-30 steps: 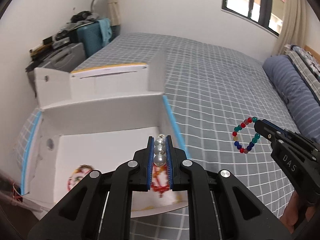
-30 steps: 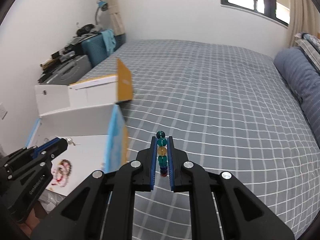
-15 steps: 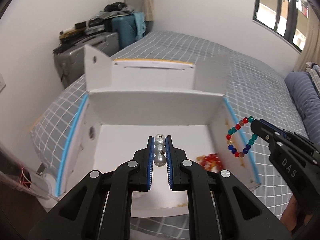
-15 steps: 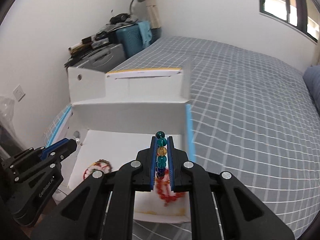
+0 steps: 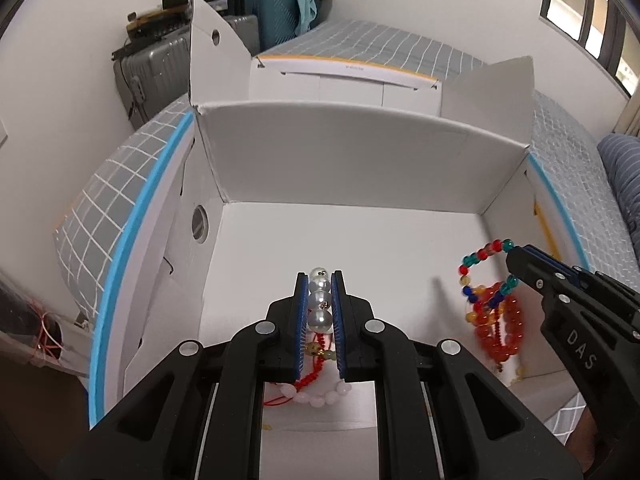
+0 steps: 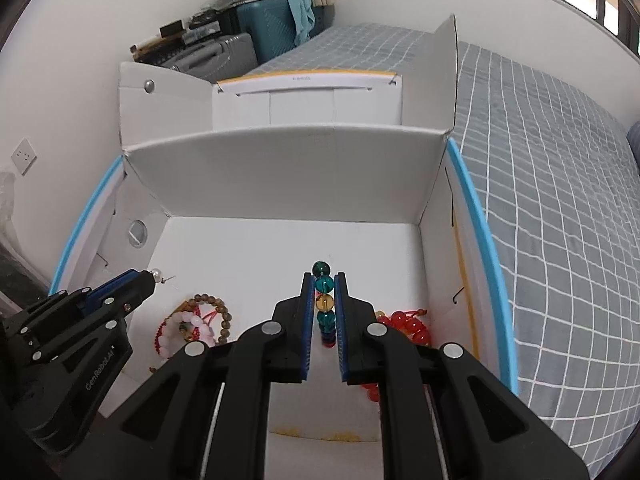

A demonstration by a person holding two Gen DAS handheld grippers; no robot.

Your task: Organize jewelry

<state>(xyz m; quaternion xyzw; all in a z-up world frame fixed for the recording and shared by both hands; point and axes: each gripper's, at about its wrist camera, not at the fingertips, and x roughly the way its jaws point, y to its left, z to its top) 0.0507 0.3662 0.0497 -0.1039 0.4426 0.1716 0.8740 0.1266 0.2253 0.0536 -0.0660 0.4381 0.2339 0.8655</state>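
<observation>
My left gripper (image 5: 319, 280) is shut on a pearl bracelet (image 5: 320, 300) and holds it over the floor of an open white cardboard box (image 5: 360, 152). My right gripper (image 6: 323, 280) is shut on a multicoloured bead bracelet (image 6: 323, 304); its loop hangs inside the box at the right in the left wrist view (image 5: 484, 276). On the box floor lie a red bead bracelet (image 6: 408, 326), a pink bead bracelet with red cord (image 5: 316, 392) and a brown bead bracelet (image 6: 218, 312). The left gripper shows at the left in the right wrist view (image 6: 154, 278).
The box stands on a bed with a grey checked cover (image 6: 552, 152), its flaps raised at the back and sides. Suitcases (image 5: 272, 12) and clutter stand by the wall behind. A blue striped pillow (image 5: 624, 184) lies at the far right.
Both grippers have moved forward and down from above the bed to inside the box, each still holding its bracelet. The box floor and its jewelry now fill both views.
</observation>
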